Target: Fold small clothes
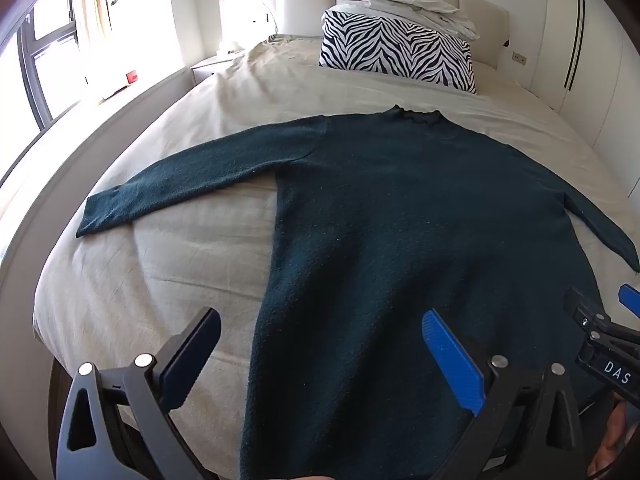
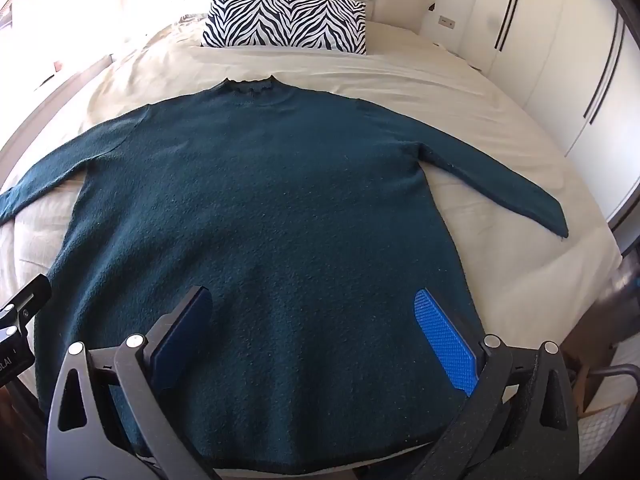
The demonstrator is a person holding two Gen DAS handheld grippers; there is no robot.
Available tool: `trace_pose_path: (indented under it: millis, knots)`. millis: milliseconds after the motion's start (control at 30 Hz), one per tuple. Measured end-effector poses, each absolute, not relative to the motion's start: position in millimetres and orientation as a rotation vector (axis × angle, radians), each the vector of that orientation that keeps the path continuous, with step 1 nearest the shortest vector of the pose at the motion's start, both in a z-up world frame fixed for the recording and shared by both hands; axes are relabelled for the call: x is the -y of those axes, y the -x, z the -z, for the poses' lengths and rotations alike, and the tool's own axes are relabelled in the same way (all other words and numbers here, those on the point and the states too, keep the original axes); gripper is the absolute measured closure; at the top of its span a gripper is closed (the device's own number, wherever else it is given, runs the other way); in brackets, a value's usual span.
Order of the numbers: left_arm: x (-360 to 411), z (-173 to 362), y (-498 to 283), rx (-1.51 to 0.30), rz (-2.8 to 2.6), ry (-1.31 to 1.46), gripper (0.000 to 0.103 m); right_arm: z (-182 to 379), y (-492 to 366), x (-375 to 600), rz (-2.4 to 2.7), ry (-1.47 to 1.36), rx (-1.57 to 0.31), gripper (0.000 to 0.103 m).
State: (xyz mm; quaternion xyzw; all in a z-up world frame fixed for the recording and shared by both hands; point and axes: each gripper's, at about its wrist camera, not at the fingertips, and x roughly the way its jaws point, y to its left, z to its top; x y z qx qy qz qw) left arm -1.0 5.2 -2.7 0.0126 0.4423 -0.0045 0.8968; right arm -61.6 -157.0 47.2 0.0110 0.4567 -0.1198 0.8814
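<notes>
A dark teal knit sweater (image 1: 400,220) lies flat on the bed, collar away from me, both sleeves spread out to the sides. It also fills the right wrist view (image 2: 280,208). My left gripper (image 1: 320,344) is open and empty above the sweater's lower left edge. My right gripper (image 2: 316,320) is open and empty above the sweater's lower middle, near the hem. The right gripper's side shows at the right edge of the left wrist view (image 1: 608,336).
The bed (image 1: 168,264) has a beige sheet. A zebra-print pillow (image 1: 396,50) and a bundled white duvet (image 1: 408,0) lie at the headboard. A window (image 1: 44,60) is on the left, white wardrobes (image 2: 560,60) on the right.
</notes>
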Motion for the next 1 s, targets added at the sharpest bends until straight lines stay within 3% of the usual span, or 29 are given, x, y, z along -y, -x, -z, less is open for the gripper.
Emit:
trace_pose_path:
  millis: [1000]
  knots:
    - [-10.0,5.2,1.6,-0.920,0.008,-0.022,0.000,-45.1,61.0,152.4,0.253,-0.015,-0.957,0.000]
